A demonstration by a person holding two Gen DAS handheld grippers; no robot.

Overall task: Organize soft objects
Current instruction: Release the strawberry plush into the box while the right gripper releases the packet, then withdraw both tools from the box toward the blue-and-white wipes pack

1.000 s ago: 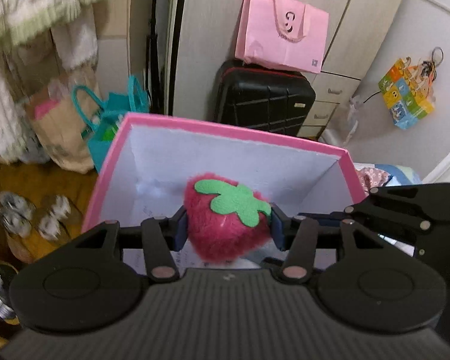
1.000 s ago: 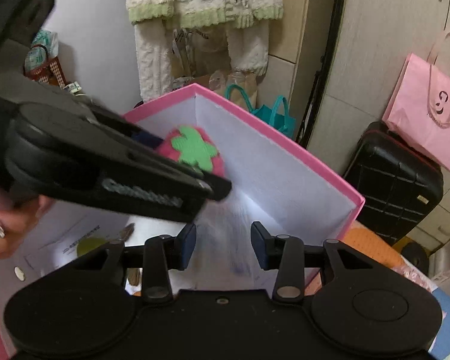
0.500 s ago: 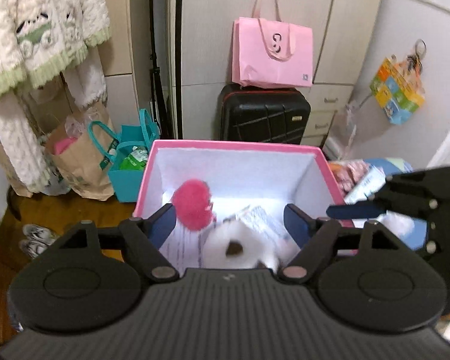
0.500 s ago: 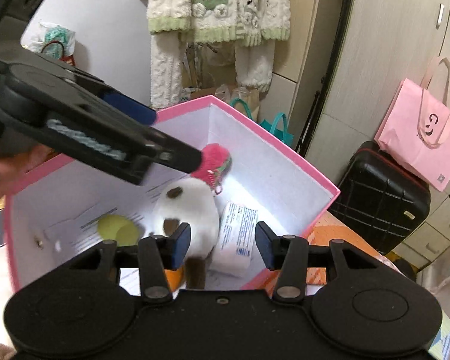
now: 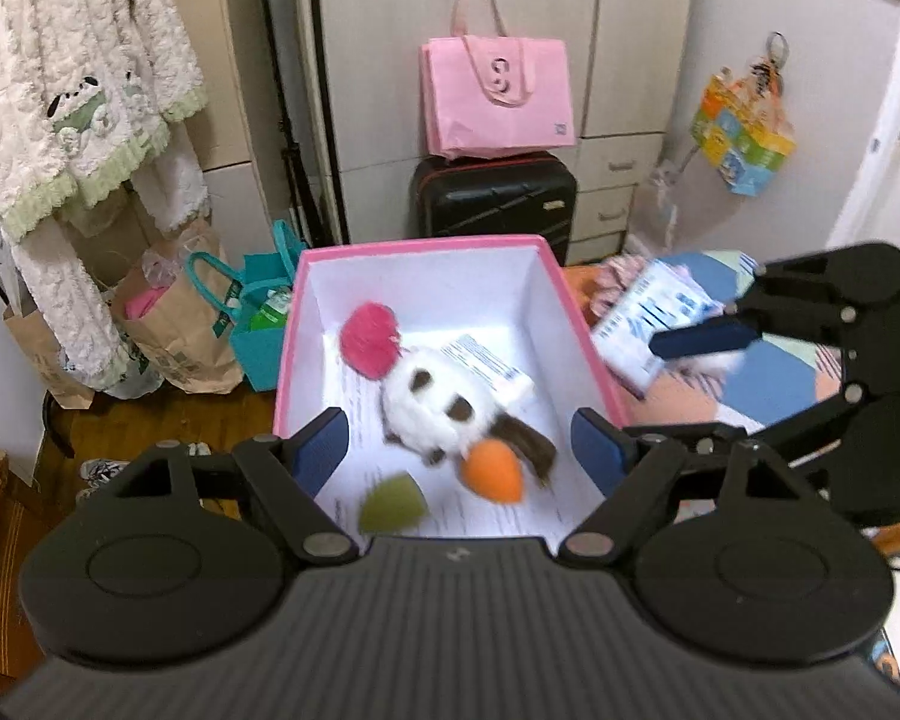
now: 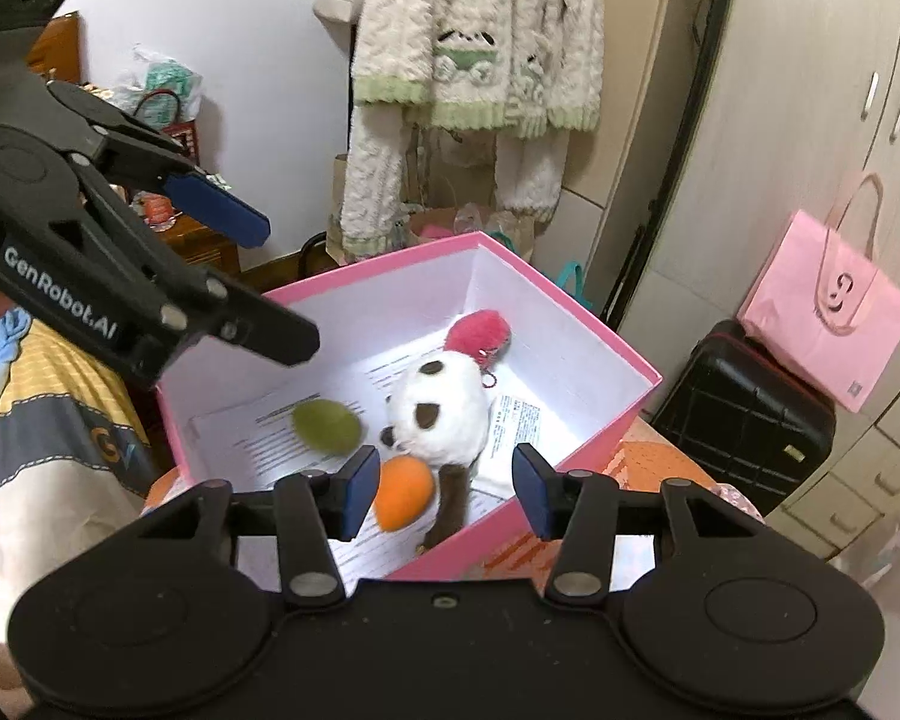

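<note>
The strawberry [image 5: 369, 341] lies in the far corner of the pink box [image 5: 417, 247], touching the panda [image 5: 444, 399], which sprawls across the middle with a leaflet [image 5: 486, 363] under it. An orange sponge [image 5: 491, 471] sits against the panda's near side, and a green sponge [image 5: 392, 503] rests a little apart, nearer the front wall. All four soft things are inside the box on its paper lining.

The left gripper [image 5: 461, 441] hovers above the box with its jaws wide and nothing between them; they have just been opening, and the strawberry is now free of them. The right gripper [image 6: 444, 495] also hangs over the near rim, jaws partly apart and just widened, holding nothing.

From here the main risks look small but real. The box seems to sit close to the edge of the orange surface, with bare floor beside it, so a knock from either gripper could shove or tip it. The two grippers are close together and could clash if both reach in at once. A tissue pack [image 5: 642, 324] lies outside the box beside the right gripper; if it counts as soft, a loose pinch on its slick wrap could let it slip.
</note>
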